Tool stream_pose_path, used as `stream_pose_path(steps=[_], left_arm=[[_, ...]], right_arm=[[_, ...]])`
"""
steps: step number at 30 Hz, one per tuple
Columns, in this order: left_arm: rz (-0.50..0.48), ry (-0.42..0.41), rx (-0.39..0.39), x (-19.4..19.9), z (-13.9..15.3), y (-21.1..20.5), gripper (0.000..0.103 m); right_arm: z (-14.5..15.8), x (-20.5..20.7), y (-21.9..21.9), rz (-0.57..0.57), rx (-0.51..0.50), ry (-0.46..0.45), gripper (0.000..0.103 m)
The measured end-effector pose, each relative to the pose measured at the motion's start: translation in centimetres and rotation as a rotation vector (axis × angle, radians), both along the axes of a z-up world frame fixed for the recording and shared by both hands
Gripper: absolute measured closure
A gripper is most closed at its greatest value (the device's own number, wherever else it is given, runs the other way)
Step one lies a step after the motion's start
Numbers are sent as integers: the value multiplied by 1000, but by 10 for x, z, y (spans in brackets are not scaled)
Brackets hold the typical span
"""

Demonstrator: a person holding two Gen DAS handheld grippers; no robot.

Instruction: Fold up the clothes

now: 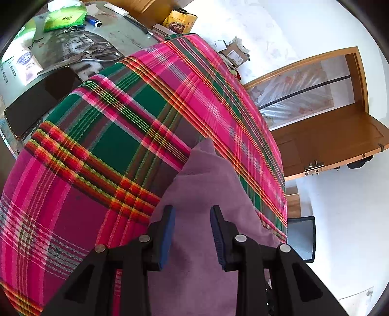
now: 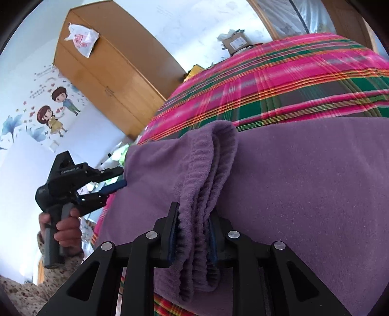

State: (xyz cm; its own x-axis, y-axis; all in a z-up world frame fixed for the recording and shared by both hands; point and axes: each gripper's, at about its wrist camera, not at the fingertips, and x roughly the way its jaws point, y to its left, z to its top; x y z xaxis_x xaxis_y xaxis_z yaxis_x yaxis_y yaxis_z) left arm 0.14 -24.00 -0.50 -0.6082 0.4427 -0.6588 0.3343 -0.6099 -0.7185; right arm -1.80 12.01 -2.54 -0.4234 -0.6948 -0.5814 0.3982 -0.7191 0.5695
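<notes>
A purple fleece garment [image 2: 304, 182] lies on a pink and green plaid cloth [image 1: 109, 136]. My right gripper [image 2: 193, 218] is shut on the bunched ribbed waistband [image 2: 206, 158], which stands folded between its blue pads. In the left wrist view my left gripper [image 1: 193, 214] is open, its fingers apart above a pointed end of the purple garment [image 1: 201, 175]. The right wrist view shows the left gripper [image 2: 121, 178] held by a hand [image 2: 65, 223] at the garment's left edge, its fingers parted.
Beyond the plaid cloth [image 2: 279, 73], a grey table holds a black phone [image 1: 41, 104], scissors [image 1: 97, 52] and a green tissue pack [image 1: 65, 18]. A wooden door [image 1: 328, 141] stands to the right. A wardrobe [image 2: 109, 73] and a cardboard box [image 2: 237, 42] are behind.
</notes>
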Motion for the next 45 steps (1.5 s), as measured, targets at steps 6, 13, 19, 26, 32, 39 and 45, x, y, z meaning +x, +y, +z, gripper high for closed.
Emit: stream_pose_path(steps=[6, 13, 19, 26, 32, 39, 45], left_arm=[[37, 21, -42, 12, 10, 4, 72], [20, 83, -96, 18, 30, 30, 72], [-81, 127, -170, 17, 48, 75, 72], [-265, 160, -219, 3, 56, 140, 72], [-389, 144, -207, -13, 51, 192, 72], [-517, 103, -223, -29, 40, 248, 72], [-602, 77, -241, -39, 29, 288, 72]], right_arm=[[9, 5, 11, -57, 40, 55, 71], [14, 13, 16, -88, 95, 139, 71], [7, 11, 34, -139, 98, 125, 71], [16, 20, 101, -355, 150, 177, 70], [18, 40, 193, -625, 201, 169, 68], [16, 47, 249, -764, 261, 159, 62], [12, 46, 285, -836, 289, 136, 58]])
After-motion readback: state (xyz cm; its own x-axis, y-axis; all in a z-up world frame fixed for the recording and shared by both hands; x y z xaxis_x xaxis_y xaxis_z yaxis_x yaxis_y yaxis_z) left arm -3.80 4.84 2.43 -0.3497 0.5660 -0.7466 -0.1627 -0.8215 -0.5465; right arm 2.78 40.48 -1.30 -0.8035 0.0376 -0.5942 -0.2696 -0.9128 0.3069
